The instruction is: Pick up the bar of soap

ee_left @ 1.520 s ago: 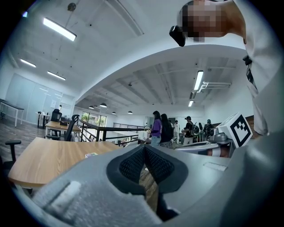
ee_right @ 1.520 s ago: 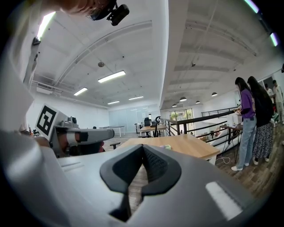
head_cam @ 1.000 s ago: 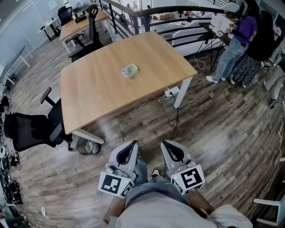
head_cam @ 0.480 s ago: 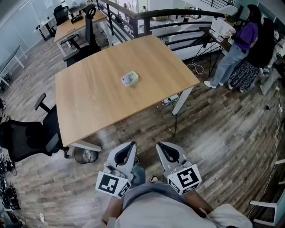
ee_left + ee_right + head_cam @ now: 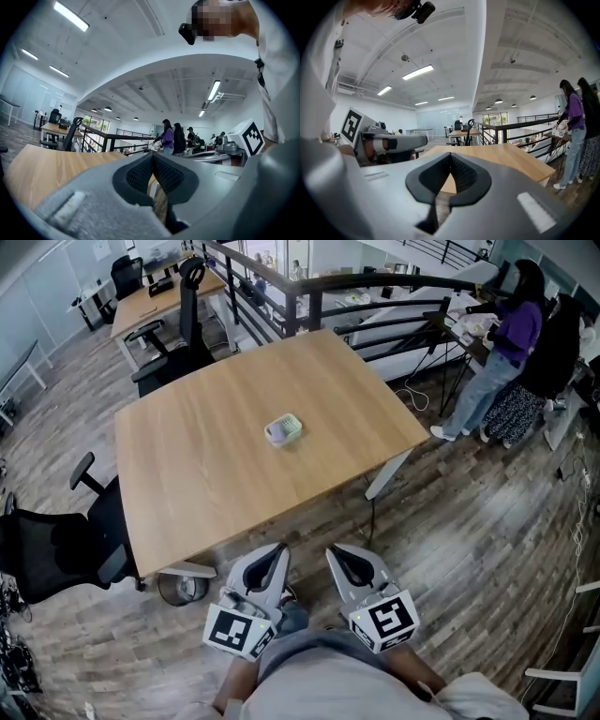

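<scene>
A pale green and white bar of soap (image 5: 283,429) lies near the middle of a light wooden table (image 5: 206,474) in the head view. My left gripper (image 5: 278,551) and right gripper (image 5: 335,553) are held side by side close to my body, short of the table's near edge. Both are shut with nothing between their jaws. In the left gripper view the black pads (image 5: 152,174) meet at their tips, and the right gripper view shows its pads (image 5: 451,174) meeting the same way. The soap is not visible in either gripper view.
A black office chair (image 5: 56,549) stands left of the table, with a round bin (image 5: 178,587) under the near corner. Cables and a power strip lie by the right table leg (image 5: 384,474). Two people (image 5: 516,343) stand at the far right by a black railing (image 5: 375,287).
The table and soap have come nearer and lower in the head view as I walked toward them. Both grippers kept their place in front of me, still shut.
</scene>
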`<act>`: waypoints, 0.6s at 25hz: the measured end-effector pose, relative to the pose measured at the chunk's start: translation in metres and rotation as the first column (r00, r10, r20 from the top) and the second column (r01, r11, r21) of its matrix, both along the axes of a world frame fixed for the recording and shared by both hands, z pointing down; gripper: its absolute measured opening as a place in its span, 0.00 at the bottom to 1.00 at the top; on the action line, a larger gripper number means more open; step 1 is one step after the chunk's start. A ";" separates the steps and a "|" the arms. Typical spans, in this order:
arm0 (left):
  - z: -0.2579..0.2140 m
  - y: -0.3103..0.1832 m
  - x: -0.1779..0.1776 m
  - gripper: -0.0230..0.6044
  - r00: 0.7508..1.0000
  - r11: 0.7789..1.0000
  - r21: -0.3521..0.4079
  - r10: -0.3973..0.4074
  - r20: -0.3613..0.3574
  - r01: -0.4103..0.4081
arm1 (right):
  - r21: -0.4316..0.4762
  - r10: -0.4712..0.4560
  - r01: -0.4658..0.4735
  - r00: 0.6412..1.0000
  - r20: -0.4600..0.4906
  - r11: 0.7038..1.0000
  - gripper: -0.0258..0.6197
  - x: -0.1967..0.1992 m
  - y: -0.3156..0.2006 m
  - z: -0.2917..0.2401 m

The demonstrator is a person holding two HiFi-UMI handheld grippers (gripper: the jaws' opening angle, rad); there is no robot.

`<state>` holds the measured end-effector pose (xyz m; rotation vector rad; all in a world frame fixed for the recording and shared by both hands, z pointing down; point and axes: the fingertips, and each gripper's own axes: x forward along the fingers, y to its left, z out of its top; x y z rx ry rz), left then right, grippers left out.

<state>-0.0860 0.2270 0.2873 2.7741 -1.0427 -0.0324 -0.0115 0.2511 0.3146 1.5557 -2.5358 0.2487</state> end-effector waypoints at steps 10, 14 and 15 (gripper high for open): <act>0.004 -0.058 -0.043 0.04 1.000 1.000 0.003 0.006 -0.003 -0.006 | -0.010 -0.022 0.022 1.000 -0.012 1.000 0.04 -0.051 -0.058 0.003; 0.008 -0.069 -0.056 0.04 1.000 1.000 0.002 0.008 -0.008 -0.008 | -0.017 -0.030 0.029 0.999 -0.017 0.999 0.05 -0.068 -0.068 0.008; 0.008 -0.071 -0.059 0.04 1.000 1.000 0.001 0.006 -0.011 -0.006 | -0.015 -0.032 0.032 0.999 -0.018 0.999 0.05 -0.073 -0.070 0.009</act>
